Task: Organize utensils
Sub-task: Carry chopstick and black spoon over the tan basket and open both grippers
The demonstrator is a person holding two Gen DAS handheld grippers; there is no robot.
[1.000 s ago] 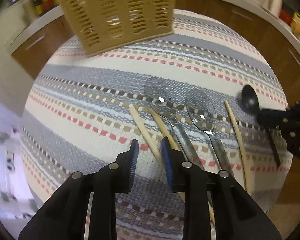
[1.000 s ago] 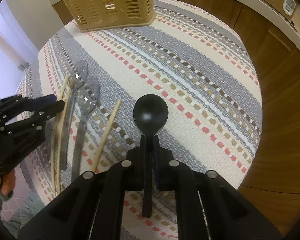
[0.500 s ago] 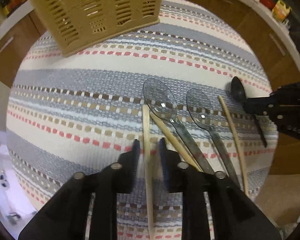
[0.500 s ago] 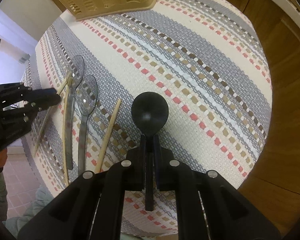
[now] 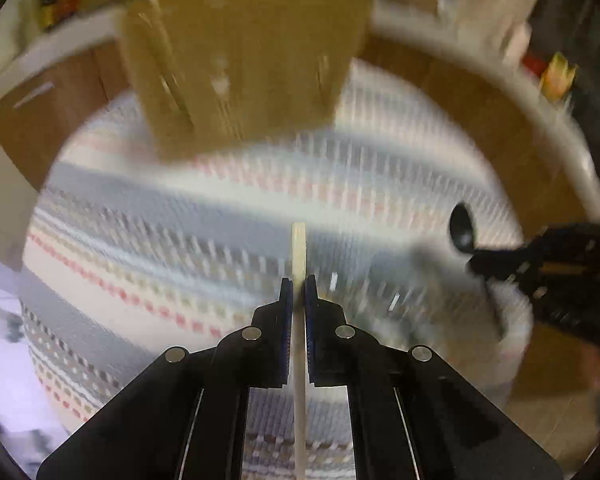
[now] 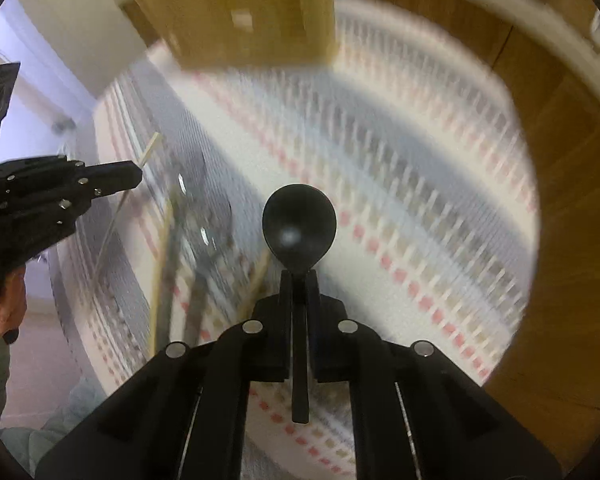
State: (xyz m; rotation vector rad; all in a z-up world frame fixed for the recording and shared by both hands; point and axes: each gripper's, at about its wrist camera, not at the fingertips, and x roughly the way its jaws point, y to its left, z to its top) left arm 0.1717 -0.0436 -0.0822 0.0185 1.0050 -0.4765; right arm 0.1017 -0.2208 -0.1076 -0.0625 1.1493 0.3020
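Note:
My left gripper (image 5: pixel 299 284) is shut on a pale wooden chopstick (image 5: pixel 299 252) and holds it above the striped mat (image 5: pixel 180 240). My right gripper (image 6: pixel 299 276) is shut on the handle of a black spoon (image 6: pixel 299 230), lifted off the mat. The tan slotted utensil basket (image 5: pixel 240 60) stands at the far side of the mat; it also shows in the right wrist view (image 6: pixel 244 12). Clear spoons (image 6: pixel 204 236) and more chopsticks (image 6: pixel 160 264) lie on the mat at the left of the right wrist view. Both views are motion-blurred.
The mat (image 6: pixel 400 184) covers a round table with a brown wooden rim (image 6: pixel 560 200). A white counter edge (image 5: pixel 500 92) with cupboards runs behind the basket. The left gripper (image 6: pixel 60 188) and a hand show in the right wrist view.
My left gripper closed on a chopstick and lifted it. Both grippers rose and moved toward the basket, which now looms larger. The right gripper keeps the black spoon.

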